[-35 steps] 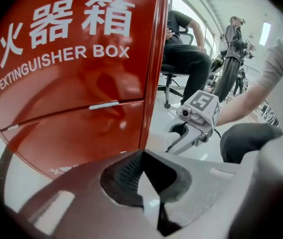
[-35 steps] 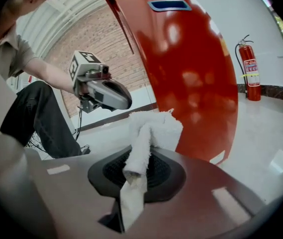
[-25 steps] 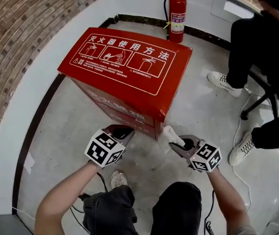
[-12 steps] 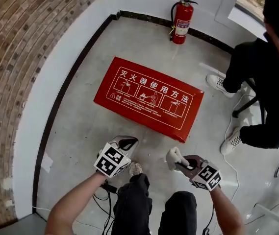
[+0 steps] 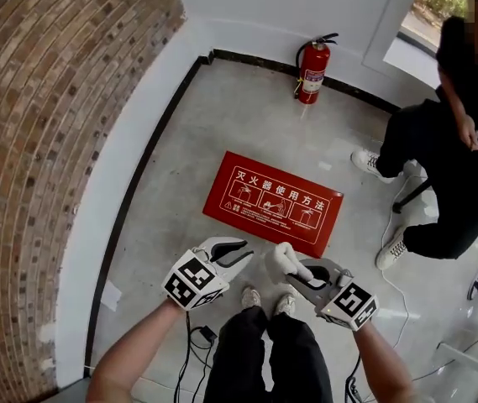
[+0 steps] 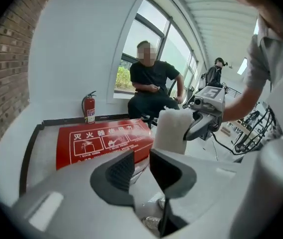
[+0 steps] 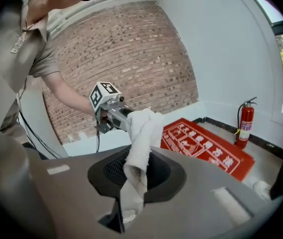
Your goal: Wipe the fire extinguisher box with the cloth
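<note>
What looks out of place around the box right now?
The red rectangular fire extinguisher box sits mid-floor, askew to the walls; the red fire extinguisher stands apart by the wall. No spill or damage shows.

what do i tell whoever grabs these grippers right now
Left gripper: tongs apart, empty.
Right gripper: tongs shut on the white cloth.
The red fire extinguisher box sits on the floor ahead of both grippers; the cloth is not touching it.
Done: cloth gripped; any wiping so far doesn't show.
Left: lower the cloth onto the box and wipe it.
</note>
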Available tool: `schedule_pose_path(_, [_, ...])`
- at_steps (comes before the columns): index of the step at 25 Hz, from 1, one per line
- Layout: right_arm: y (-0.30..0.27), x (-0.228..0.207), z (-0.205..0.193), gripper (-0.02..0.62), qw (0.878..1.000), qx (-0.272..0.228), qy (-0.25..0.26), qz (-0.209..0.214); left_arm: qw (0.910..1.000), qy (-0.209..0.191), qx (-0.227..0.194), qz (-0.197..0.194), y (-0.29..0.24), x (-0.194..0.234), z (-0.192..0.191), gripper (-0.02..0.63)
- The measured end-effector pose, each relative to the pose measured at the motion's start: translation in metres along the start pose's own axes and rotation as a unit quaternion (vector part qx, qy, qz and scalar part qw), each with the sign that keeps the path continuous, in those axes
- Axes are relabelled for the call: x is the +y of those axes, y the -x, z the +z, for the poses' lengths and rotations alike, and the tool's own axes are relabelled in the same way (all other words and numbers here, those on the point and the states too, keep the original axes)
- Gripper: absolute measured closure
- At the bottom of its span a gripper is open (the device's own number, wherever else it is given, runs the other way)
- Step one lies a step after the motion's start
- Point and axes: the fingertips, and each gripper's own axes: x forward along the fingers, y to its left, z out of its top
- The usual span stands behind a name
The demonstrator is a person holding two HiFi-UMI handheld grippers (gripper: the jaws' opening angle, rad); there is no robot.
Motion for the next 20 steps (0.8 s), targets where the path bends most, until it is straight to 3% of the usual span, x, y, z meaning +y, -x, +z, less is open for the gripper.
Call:
schedule_pose_path(4, [-0.011,-0.019,0.058,0.520,0.999,-0.029,0.005,-0.027,0.9994,-0.025,-0.005,-0.024,0.026,0.029,0.041,0.497])
schedule_pose_path(7, [-0.030,-0.026,0.097,0.520,0.998,-0.037,0.011,-0.044,0.9948,-0.068,-0.012,-0.075,0.045,0.049,0.071,0.445])
schedule_pose_path(9, [-0.049,-0.024,0.120,0.520,0.998,-0.036,0.022,-0.046,0.9866,-0.112,-0.009,-0.119,0.060,0.062,0.085,0.407])
schedule_pose_path(12, [-0.081,-0.014,0.151,0.518,0.998,-0.030,0.038,-0.046,0.9668,-0.168,-0.006,-0.192,0.085,0.076,0.101,0.398])
schedule_pose_path(16, [-0.118,-0.003,0.190,0.518,0.997,-0.037,0.043,-0.051,0.9344,-0.215,0.014,-0.283,0.120,0.094,0.111,0.340])
schedule_pose_path(20, [-0.138,-0.002,0.222,0.518,0.996,-0.057,0.031,-0.056,0.8984,-0.236,0.044,-0.368,0.138,0.100,0.124,0.328])
